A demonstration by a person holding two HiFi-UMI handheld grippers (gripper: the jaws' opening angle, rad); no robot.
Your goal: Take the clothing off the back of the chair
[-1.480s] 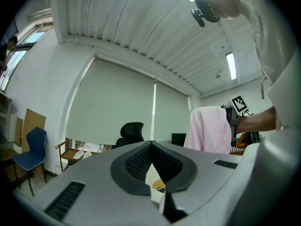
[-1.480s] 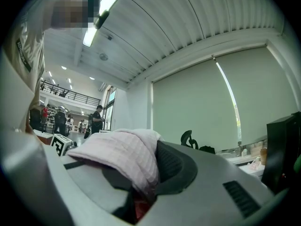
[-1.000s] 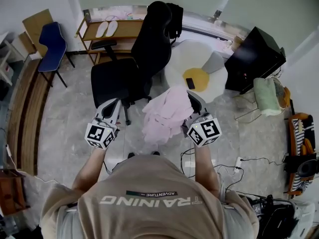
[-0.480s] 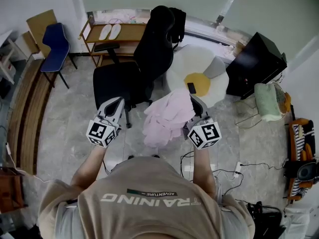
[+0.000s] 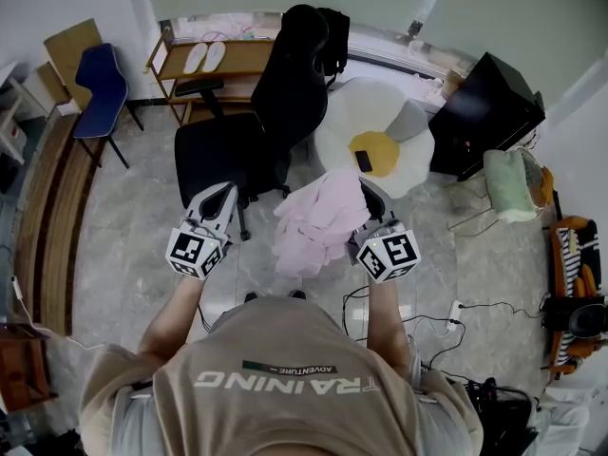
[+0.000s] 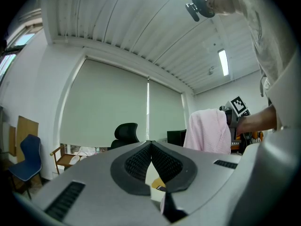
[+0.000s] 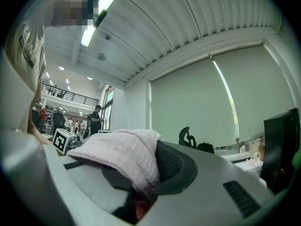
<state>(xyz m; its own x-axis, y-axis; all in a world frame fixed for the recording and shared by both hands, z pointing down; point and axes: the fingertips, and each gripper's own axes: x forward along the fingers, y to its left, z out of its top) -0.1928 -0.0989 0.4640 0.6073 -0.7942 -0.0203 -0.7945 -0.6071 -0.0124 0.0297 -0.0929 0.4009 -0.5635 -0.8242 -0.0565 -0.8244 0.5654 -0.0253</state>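
Grey floor open around pink garment, clear of chair

The pink garment is soft waffle-weave cloth, the left gripper matt grey plastic (ribbed black pads).

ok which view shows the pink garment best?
Head view: the whole pink garment hangs from the right gripper, apart from the chair. Left gripper view shows it side-on, draped, at the right. Right gripper view shows only the fold pinched between the fingers.
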